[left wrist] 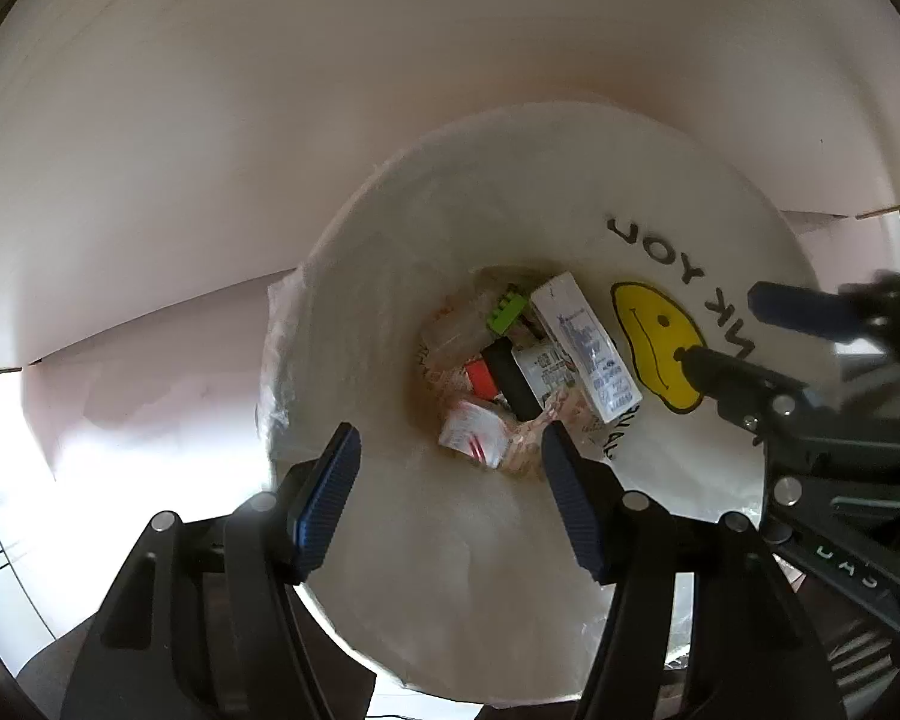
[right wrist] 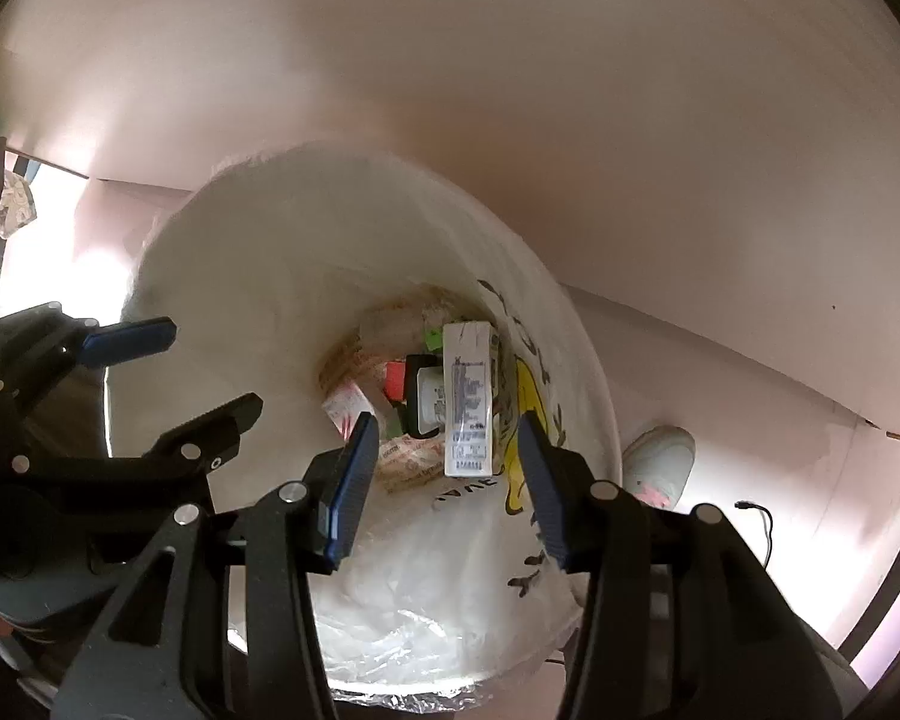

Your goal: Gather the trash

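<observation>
The white bag (left wrist: 510, 192) bears a yellow smiley (left wrist: 654, 348) and black lettering; inside it lie a white box (left wrist: 588, 348) (printed blue), a green block (left wrist: 506, 312), and a red piece (left wrist: 480, 377).

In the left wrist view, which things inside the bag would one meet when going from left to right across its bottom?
Red-striped white packet → orange piece → black bar → tall white carton → yellow smiley print on the bag wall.
</observation>
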A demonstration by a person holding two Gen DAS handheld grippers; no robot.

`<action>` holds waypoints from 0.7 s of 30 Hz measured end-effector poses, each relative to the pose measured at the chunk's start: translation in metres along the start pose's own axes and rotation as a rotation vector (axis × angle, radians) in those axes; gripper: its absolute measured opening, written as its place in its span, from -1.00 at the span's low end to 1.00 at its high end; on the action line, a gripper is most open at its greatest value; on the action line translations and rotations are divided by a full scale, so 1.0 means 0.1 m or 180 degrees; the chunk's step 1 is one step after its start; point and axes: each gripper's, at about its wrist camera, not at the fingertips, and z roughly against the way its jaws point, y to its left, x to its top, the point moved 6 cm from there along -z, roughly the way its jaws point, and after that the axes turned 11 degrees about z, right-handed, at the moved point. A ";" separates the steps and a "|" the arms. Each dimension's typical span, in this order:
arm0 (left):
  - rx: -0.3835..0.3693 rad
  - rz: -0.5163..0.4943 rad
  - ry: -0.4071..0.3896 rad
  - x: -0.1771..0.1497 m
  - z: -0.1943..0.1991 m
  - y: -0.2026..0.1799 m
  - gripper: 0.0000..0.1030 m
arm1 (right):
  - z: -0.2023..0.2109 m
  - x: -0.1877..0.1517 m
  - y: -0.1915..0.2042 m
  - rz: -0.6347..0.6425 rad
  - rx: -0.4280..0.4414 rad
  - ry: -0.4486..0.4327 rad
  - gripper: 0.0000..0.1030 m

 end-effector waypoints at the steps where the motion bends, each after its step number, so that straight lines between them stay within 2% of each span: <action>1: -0.0001 -0.0005 0.0000 0.00 0.01 0.00 0.27 | 0.01 0.00 0.00 -0.0001 0.0002 -0.0002 -0.04; 6: 0.0020 -0.0053 -0.0049 0.01 0.04 -0.02 0.31 | -0.01 -0.09 -0.04 -0.0038 0.0033 0.0019 -0.03; 9: 0.0059 -0.0085 -0.0131 0.02 0.17 -0.03 0.31 | 0.01 -0.21 -0.01 -0.0098 0.0098 0.0070 -0.03; 12: -0.0010 -0.0069 -0.0196 -0.03 0.34 0.00 0.36 | 0.12 -0.31 0.04 -0.0143 0.0166 0.0078 0.02; 14: -0.0018 -0.0082 -0.0283 -0.07 0.51 0.02 0.46 | 0.29 -0.36 0.08 -0.0153 0.0207 -0.0008 0.06; 17: 0.0069 -0.0195 -0.0525 -0.14 0.83 0.05 0.51 | 0.60 -0.41 0.11 -0.0151 0.0205 -0.0191 0.06; 21: 0.0227 -0.0293 -0.0860 -0.26 1.35 0.07 0.61 | 1.11 -0.46 0.20 -0.0101 0.0154 -0.0507 0.25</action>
